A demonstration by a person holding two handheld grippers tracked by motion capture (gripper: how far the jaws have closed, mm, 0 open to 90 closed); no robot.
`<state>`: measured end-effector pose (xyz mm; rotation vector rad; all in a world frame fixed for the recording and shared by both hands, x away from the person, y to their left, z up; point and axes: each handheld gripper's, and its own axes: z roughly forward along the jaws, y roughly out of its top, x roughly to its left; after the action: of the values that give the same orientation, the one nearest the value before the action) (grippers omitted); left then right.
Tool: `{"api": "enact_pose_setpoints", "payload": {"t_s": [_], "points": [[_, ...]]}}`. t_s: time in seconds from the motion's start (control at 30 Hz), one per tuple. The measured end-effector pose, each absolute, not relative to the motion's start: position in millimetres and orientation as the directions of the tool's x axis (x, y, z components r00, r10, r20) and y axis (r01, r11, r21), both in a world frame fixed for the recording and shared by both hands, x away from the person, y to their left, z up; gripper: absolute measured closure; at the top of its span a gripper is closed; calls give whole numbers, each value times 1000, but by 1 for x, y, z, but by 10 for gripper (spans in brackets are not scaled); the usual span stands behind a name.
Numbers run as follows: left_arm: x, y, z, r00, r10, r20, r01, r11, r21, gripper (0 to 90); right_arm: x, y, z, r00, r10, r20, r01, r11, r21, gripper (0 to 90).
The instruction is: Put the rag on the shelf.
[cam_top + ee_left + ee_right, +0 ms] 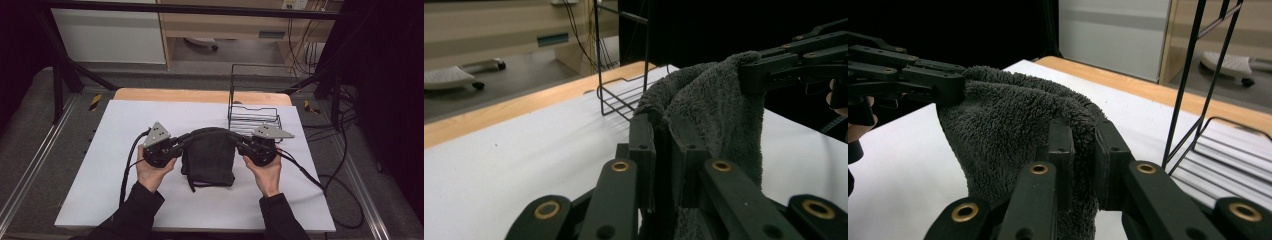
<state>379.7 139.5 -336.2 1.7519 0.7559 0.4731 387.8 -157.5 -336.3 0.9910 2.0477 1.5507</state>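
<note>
High view: a dark grey towel (pixel 209 159) hangs between both grippers above the white table (pixel 100 190), in front of the black wire rack (pixel 252 117). The left gripper (pixel 176 145) is clamped on the towel's left upper edge, the right gripper (pixel 243 145) on its right upper edge, nearer the rack; the towel's lower end touches the table

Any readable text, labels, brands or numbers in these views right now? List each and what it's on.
None can be read.
Teal label plate on the wooden furniture behind the table: too blurred to read.
Dark towel, wire rack, left gripper and right gripper: no markings visible.
</note>
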Motion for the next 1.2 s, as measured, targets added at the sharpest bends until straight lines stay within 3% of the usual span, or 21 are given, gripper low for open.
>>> {"api": "enact_pose_setpoints", "payload": {"t_s": [0.57, 1.2], "points": [[374, 135, -313, 716, 697, -45, 177, -119, 977, 815, 371, -162, -310, -669, 741, 52, 206, 117, 972, 811], [387, 100, -295, 728, 684, -52, 114, -46, 992, 816, 363, -186, -285, -577, 817, 4, 113, 75, 991, 813]]}}
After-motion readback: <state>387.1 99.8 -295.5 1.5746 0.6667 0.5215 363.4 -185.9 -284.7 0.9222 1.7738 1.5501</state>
